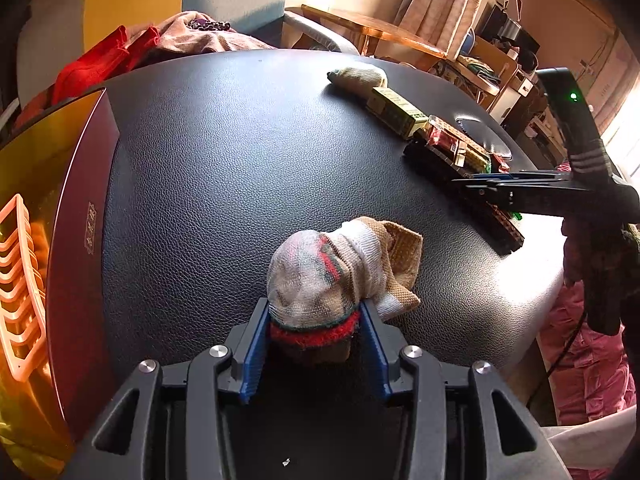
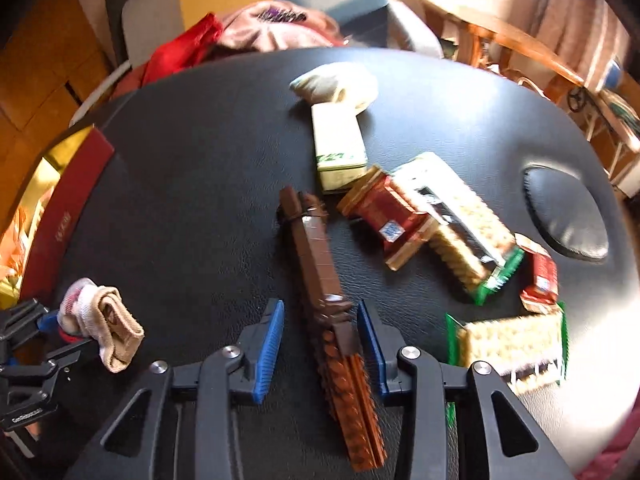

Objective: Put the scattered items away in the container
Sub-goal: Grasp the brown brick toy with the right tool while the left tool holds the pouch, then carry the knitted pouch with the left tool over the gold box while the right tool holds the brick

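My left gripper (image 1: pixel 316 312) is shut on a rolled pair of socks (image 1: pixel 336 272), white and tan with a red cuff, above the black table; it also shows in the right wrist view (image 2: pixel 104 320). The maroon box with a gold inside (image 1: pixel 80 216) lies to the left. My right gripper (image 2: pixel 320 320) is open, its blue pads either side of a long brown brick bar (image 2: pixel 320 264) lying on the table. Beyond lie a cream box (image 2: pixel 340 148), a red snack pack (image 2: pixel 392 220), cracker packs (image 2: pixel 460 220) and another sock roll (image 2: pixel 336 84).
A pink rack (image 1: pixel 20 292) sits inside the box. Red and pink clothes (image 1: pixel 120 52) are piled past the table's far edge. A round dimple (image 2: pixel 568 216) marks the table at right. A wooden table and cluttered shelves (image 1: pixel 500 60) stand behind.
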{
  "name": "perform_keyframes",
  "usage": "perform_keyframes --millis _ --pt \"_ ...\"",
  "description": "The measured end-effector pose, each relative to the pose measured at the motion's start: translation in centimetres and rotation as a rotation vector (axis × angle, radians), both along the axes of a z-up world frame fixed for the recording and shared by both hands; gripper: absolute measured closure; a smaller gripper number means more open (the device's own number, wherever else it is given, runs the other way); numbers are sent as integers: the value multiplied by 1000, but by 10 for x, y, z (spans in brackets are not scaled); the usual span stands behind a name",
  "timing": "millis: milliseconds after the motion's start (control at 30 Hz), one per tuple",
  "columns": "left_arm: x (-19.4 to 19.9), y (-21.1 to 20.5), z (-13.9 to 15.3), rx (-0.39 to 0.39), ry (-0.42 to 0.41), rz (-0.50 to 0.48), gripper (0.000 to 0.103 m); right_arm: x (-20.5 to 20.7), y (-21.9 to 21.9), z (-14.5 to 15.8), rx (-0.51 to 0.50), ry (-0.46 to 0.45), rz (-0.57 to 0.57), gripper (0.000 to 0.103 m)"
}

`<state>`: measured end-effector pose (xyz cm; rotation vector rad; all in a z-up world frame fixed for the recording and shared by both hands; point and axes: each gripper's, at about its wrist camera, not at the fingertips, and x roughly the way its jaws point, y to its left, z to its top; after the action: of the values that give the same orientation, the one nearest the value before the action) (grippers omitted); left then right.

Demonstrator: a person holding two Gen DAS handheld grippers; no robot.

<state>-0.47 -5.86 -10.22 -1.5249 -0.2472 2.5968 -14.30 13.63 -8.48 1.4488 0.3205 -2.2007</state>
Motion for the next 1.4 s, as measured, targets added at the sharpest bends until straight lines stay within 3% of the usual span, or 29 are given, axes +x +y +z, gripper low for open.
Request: perform_keyframes --millis 100,200,433,667,1033,1400 --pt "0 2 0 -9 2 -3 58 4 -5 -2 31 20 23 79" --pt "0 3 -1 -20 5 -10 56 15 -4 0 32 30 18 83" --pt "2 3 3 25 -3 -18 43 67 9 3 -4 52 -94 83" --pt "0 -2 16 56 20 0 41 84 28 3 -88 47 -189 82" --pt "-29 7 12 -36 -3 33 40 93 29 -2 -104 60 -190 82" --pt "-21 25 8 -141 48 17 61 86 7 -12 -95 80 -197 82"
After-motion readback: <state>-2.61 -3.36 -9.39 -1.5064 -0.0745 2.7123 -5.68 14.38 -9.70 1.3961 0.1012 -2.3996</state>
